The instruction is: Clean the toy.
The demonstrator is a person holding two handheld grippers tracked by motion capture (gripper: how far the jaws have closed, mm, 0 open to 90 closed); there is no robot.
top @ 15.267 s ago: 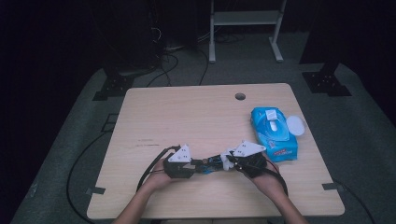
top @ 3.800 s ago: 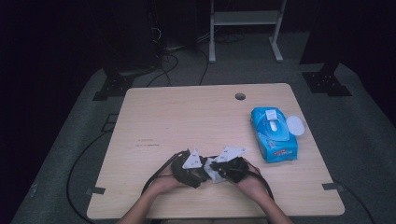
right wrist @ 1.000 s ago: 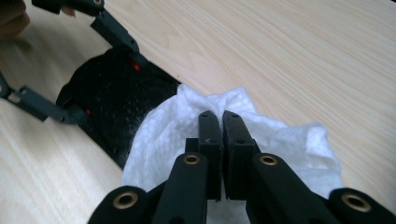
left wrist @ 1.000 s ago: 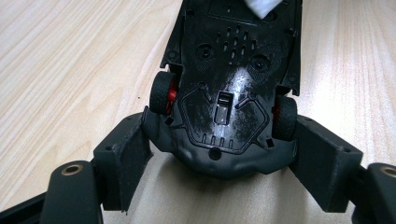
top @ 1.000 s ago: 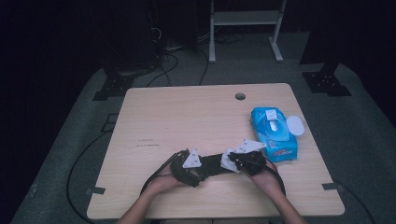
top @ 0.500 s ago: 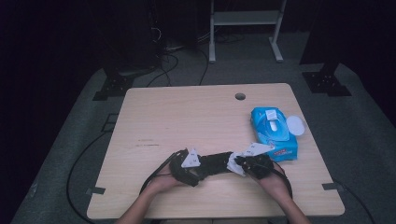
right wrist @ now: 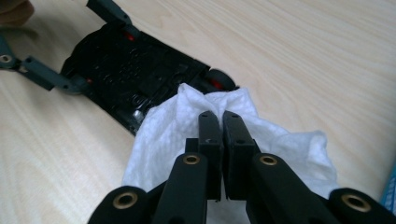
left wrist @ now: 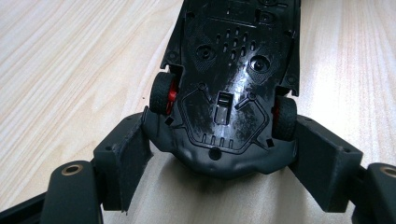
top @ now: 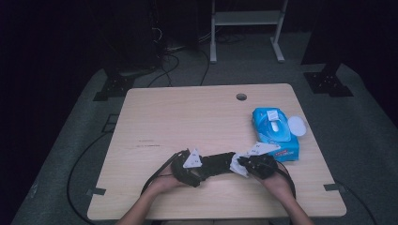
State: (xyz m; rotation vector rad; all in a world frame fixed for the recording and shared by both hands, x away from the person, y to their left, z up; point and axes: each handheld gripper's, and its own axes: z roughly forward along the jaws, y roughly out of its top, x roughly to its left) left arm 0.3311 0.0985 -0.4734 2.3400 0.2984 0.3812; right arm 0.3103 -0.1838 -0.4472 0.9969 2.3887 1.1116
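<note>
Overhead, the wooden surface point(top: 187, 117) has its far and left parts bare, with all the work crowded toward the near edge. The left gripper point(top: 199, 169) and right gripper point(top: 245, 165) face each other there, a black toy car point(top: 219, 163) lying between them and a white wipe point(top: 236, 165) at the car's right end. A blue pack of wipes point(top: 275, 133) sits just beyond the right gripper, close to the right edge, with its round white lid point(top: 296, 126) flipped open to the right. A small round hole point(top: 241, 97) marks the far side of the surface.

From the left gripper view, the toy car point(left wrist: 229, 84) lies belly up, and the fingers point(left wrist: 123, 154) clamp one end of it from both sides, just behind its red-hubbed wheels. Bare wood stretches away on either side of the car.

From the right gripper view, the fingers point(right wrist: 209, 135) are pinched together on a fold of the white wipe point(right wrist: 163, 135), which bunches against the near end of the upturned toy car point(right wrist: 130, 70). Open wood runs far and right, and a sliver of the blue pack point(right wrist: 391, 196) shows at the lower right corner
</note>
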